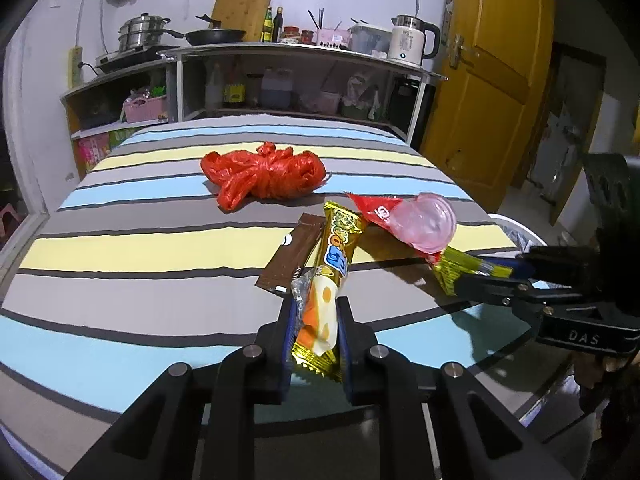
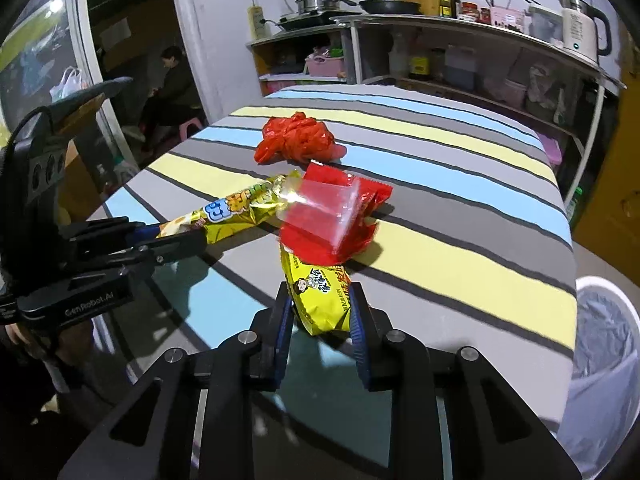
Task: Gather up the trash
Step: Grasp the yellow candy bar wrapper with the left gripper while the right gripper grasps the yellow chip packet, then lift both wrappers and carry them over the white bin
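Striped surface (image 1: 120, 248), centre frame; left tongs (image 1: 316, 312) clenched on gold wrapper (image 1: 336, 248); right tongs (image 2: 322, 312) gripping yellow packet (image 2: 324, 300), likely bin-bound.

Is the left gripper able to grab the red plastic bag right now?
Probably not yet: the left gripper is shut on the gold snack wrapper, so its jaws are full. The red plastic bag lies farther ahead, uncovered.

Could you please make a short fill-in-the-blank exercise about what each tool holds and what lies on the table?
1. The left tool is shut on a long ____ snack wrapper.
2. The right tool grips a yellow packet with a cartoon ____ printed on it.
3. The knotted plastic bag on the striped tablecloth is ____.

Missing words: gold; face; red
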The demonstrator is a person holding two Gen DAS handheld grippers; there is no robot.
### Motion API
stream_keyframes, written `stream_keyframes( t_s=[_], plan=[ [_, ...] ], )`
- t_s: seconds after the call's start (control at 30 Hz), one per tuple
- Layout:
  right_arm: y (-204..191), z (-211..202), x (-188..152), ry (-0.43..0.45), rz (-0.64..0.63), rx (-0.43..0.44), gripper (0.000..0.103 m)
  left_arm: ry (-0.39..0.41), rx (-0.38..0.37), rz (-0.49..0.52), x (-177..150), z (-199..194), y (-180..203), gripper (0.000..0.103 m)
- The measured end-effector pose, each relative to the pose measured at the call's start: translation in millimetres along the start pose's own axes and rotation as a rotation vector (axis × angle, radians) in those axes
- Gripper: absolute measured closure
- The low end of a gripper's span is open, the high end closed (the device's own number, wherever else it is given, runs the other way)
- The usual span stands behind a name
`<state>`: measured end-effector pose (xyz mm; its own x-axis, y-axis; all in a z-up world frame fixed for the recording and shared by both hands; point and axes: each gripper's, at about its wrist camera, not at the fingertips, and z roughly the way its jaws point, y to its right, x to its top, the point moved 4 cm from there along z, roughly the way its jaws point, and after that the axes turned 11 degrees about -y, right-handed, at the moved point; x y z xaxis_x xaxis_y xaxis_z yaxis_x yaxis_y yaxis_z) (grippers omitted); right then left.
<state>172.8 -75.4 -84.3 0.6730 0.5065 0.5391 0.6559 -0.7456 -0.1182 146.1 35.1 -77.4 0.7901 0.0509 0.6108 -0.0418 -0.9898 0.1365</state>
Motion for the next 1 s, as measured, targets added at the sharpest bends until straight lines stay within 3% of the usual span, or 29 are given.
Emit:
stream_keyframes(
  t_s=[0.3, 1.0],
  plan=[
    [-1.2, -33.0, -4.4, 0.076, 0.04, -0.008, 0.076, 0.058, -0.011, -0.047, 3.0, -29.9, -2.6, 0.085],
    [5.9, -83.8, -16.8, 0.19, 0.112, -0.077, 0.076, 0.127, -0.048, 0.009, 13.8, -64.5, 36.8, 0.085]
  ],
)
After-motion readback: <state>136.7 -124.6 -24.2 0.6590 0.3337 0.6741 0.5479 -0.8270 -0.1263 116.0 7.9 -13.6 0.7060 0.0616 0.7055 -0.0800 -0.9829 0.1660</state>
